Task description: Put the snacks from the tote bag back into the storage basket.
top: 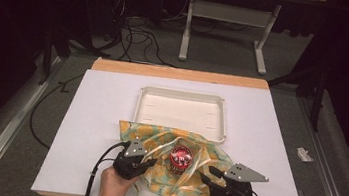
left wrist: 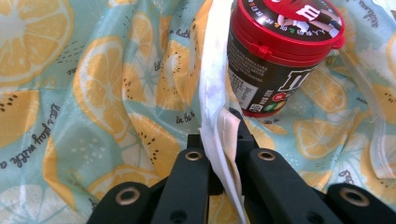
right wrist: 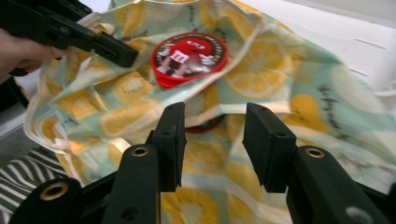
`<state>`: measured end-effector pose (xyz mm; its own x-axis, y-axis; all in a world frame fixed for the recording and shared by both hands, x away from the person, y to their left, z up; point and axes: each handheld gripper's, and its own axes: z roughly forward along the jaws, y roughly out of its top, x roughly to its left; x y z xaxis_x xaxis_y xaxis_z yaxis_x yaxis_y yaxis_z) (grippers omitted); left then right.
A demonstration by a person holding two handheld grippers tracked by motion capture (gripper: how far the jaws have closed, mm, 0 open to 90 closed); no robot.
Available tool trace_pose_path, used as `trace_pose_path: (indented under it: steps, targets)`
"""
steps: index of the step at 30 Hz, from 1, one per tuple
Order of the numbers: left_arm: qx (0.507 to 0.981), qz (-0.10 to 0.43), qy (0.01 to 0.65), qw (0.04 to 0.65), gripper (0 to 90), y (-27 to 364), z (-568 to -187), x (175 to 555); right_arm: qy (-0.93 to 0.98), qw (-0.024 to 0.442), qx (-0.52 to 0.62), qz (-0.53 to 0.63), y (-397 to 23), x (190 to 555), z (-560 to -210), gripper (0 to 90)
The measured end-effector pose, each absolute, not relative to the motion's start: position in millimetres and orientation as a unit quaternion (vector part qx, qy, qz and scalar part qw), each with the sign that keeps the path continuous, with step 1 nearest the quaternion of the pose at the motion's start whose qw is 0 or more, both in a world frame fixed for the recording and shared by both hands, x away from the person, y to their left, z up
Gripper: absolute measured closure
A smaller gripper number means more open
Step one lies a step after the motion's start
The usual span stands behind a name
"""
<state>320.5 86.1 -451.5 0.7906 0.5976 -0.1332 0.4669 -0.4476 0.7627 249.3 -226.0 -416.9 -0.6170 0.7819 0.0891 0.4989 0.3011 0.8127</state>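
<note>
A lemon-printed cloth bag (top: 157,136) lies crumpled at the table's front middle. Inside its open mouth stands a candy jar (top: 180,158) with a red lid (right wrist: 189,58), its dark body (left wrist: 275,60) a little tilted. My left gripper (top: 152,162) is shut on the bag's white-lined rim (left wrist: 223,130), just left of the jar. At the bag's right side my right gripper (top: 204,171) points at the jar, its jaws (right wrist: 212,135) open over the cloth and gripping nothing. The left gripper (right wrist: 116,49) also appears across the bag in the right gripper view.
A shallow white tray (top: 183,95) sits just behind the bag on the white table top (top: 104,119). On the floor beyond lie cables (top: 140,36) and the legs of a white frame (top: 186,34). A paper scrap (top: 304,154) lies on the floor at the right.
</note>
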Motion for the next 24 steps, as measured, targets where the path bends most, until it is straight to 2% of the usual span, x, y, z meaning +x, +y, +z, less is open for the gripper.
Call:
trace_pose_path:
  steps: [10,17,21,24]
  targets:
    - [0.846,0.08,0.314,0.423,89.0,85.8,-451.3,320.7,0.78,0.135,0.417,0.448,-217.2,270.4,-415.7,58.8]
    - [0.846,0.082,0.314,0.424,88.9,86.2,-450.7,321.1,0.77,0.132,0.436,0.446,-216.6,289.3,-413.6,59.4]
    - [0.845,0.087,0.313,0.424,88.9,85.9,-450.2,321.0,0.777,0.123,0.435,0.438,-212.3,296.4,-417.0,68.6]
    - [0.845,0.092,0.313,0.424,88.8,86.3,-449.4,321.2,0.779,0.124,0.432,0.438,-212.0,298.8,-420.4,82.8]
